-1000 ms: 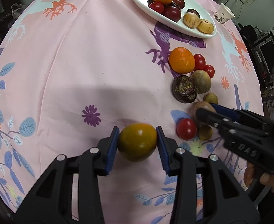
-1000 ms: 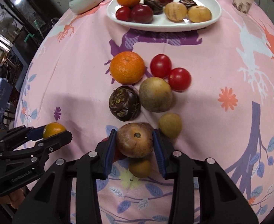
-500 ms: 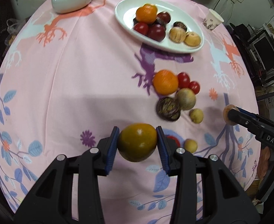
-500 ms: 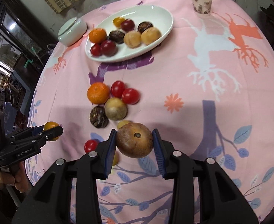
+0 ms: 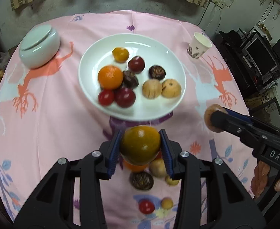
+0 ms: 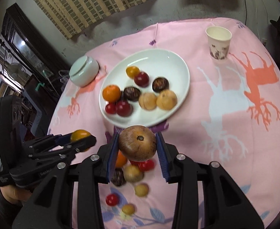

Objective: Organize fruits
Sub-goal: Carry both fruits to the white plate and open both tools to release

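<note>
Left gripper (image 5: 140,147) clamped on a green-orange citrus (image 5: 140,146), held in the air just short of the plate's near rim. Right gripper (image 6: 138,147) clamped on a brown round fruit (image 6: 137,143), also raised near the plate's near edge.

On the cloth (image 5: 54,124) below the grippers, a loose pile: red tomato (image 5: 146,206), small yellow fruit (image 5: 167,203), dark purple fruit (image 5: 141,181), tan fruit (image 5: 158,168), an orange partly hidden under the held citrus.

Beyond, white plate (image 5: 159,43) holds nine pieces: orange (image 5: 110,77), small yellow-orange citrus (image 5: 120,54), three red fruits (image 5: 125,97), two dark purple ones (image 5: 157,72), two tan ones (image 5: 152,89) side by side at the right. Far side of the plate is bare.

Far left: lidded pale-green dish (image 5: 38,46), contents hidden. Far right: paper cup (image 5: 199,45), upright; looks empty in the right wrist view.
</note>
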`<action>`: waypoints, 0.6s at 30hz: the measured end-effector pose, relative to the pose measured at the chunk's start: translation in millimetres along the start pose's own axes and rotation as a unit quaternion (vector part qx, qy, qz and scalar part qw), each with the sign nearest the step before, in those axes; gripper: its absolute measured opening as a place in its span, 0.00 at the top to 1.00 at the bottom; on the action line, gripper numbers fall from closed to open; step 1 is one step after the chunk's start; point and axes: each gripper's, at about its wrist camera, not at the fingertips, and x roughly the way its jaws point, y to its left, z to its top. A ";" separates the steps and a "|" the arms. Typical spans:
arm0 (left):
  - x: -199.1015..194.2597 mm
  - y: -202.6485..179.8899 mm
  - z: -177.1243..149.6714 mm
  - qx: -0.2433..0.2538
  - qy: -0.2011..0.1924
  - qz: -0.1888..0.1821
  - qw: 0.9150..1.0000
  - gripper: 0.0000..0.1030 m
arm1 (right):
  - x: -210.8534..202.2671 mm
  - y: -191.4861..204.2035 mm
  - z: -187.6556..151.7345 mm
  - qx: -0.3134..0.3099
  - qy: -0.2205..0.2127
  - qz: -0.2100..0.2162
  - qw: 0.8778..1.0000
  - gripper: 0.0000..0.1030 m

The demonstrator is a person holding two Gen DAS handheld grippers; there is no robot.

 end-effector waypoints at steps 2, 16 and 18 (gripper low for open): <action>12.0 -1.7 11.5 0.000 0.004 -0.002 1.000 0.60 | 11.5 -2.7 14.1 0.008 -0.002 0.009 1.000 0.62; 85.3 3.2 40.2 -0.043 0.042 0.027 0.998 0.61 | 94.5 -12.3 69.1 0.005 0.019 -0.014 1.000 0.59; 85.0 1.1 43.8 -0.044 0.030 0.025 0.998 0.49 | 101.6 -13.5 70.7 0.011 0.023 -0.009 1.000 0.59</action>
